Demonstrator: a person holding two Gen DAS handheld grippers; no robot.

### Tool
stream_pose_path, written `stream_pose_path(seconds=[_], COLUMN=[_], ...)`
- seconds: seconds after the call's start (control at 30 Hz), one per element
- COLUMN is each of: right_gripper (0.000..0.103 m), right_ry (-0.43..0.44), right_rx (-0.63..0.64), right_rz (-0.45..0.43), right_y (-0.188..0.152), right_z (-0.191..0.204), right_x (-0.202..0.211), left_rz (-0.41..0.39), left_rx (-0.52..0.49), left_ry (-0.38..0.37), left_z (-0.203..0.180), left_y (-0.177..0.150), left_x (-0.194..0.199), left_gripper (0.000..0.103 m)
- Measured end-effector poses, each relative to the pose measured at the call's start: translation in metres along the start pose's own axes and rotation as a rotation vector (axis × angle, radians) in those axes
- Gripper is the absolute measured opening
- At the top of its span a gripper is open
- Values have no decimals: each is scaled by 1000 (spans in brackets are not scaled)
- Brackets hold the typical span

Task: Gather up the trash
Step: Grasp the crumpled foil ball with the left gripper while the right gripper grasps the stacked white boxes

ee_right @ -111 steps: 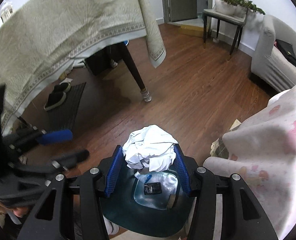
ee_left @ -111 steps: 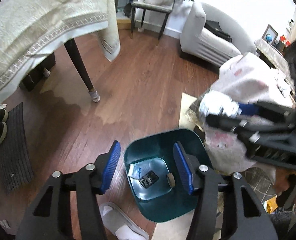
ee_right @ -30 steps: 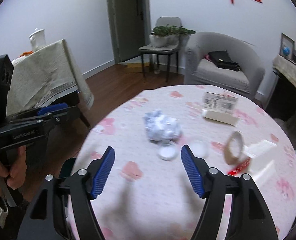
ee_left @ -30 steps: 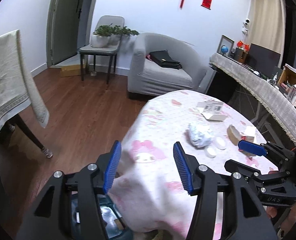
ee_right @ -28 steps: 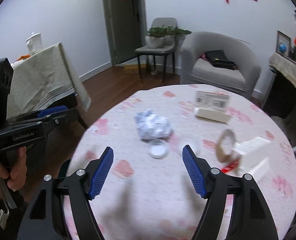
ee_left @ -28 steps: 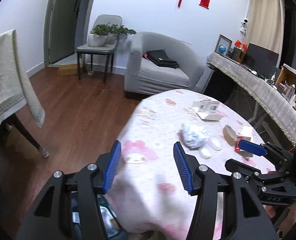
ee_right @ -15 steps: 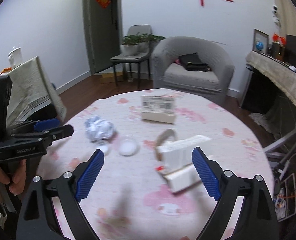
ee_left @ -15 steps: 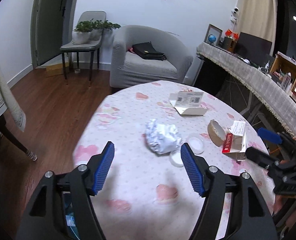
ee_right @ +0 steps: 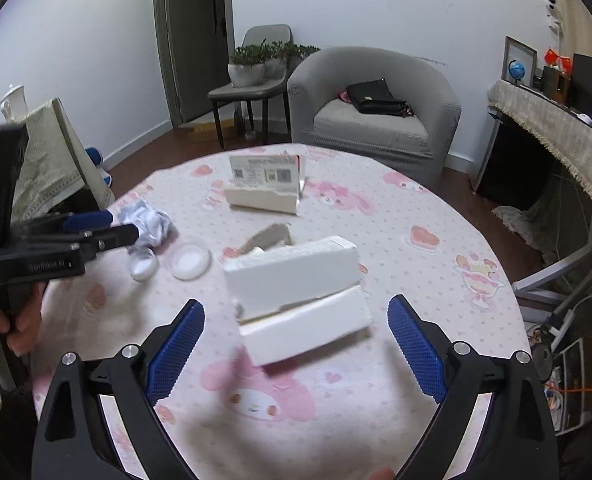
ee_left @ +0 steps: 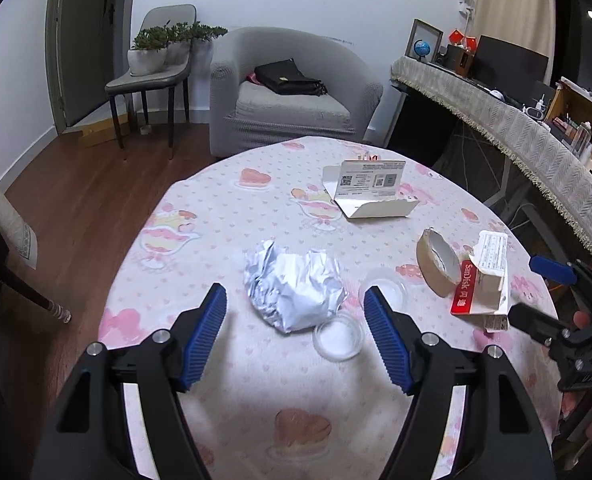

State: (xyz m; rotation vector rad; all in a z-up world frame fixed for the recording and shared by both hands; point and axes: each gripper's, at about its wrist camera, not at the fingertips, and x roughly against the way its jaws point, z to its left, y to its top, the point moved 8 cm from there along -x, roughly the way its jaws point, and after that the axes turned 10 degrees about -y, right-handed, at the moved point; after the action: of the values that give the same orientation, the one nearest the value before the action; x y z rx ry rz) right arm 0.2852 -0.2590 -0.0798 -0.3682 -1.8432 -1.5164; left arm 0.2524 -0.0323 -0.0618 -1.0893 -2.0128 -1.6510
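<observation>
A crumpled silver foil ball [ee_left: 294, 286] lies on the round table with a pink-patterned cloth [ee_left: 236, 216]. My left gripper [ee_left: 296, 336] is open, its fingers either side of the ball and just short of it. Two clear round lids [ee_left: 339, 340] lie right of the ball. A torn white and red box [ee_left: 481, 284] and a brown tape roll [ee_left: 437, 262] lie further right. My right gripper [ee_right: 296, 350] is open wide around the white box [ee_right: 299, 292], not touching it. The foil ball shows in the right wrist view [ee_right: 146, 222] behind my left gripper.
An opened white carton with labels [ee_left: 369, 194] stands at the table's far side. A grey armchair [ee_left: 292, 96] with a black bag and a chair with potted plants [ee_left: 156, 68] stand behind. A cloth-covered table [ee_right: 44, 160] is on the left, a long sideboard [ee_left: 507, 128] on the right.
Both grippers have risen from the green bin on the floor to the table. The right gripper let go of the white crumpled paper, opened wide and moved to the white box; the left closed in on the foil ball.
</observation>
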Motion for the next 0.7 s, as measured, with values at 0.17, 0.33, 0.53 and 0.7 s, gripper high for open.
stream_pose_path(seconds=[0.17, 0.33, 0.53, 0.7], right_gripper=[94, 94, 94, 94], right_ry=[16, 82, 94, 132], right_rx=[54, 57, 124, 115], right_rz=[22, 46, 69, 104], right_y=[-5, -4, -3, -6], right_z=[-6, -4, 5, 5], right_x=[-14, -22, -32, -40], left_rz=[22, 47, 59, 51], left_rx=[22, 11, 7, 21], left_ry=[9, 13, 0, -25], left_z=[1, 2, 3, 5], left_y=[5, 7, 8, 10], left_x=[-13, -24, -31, -29], left_gripper=[74, 66, 56, 55])
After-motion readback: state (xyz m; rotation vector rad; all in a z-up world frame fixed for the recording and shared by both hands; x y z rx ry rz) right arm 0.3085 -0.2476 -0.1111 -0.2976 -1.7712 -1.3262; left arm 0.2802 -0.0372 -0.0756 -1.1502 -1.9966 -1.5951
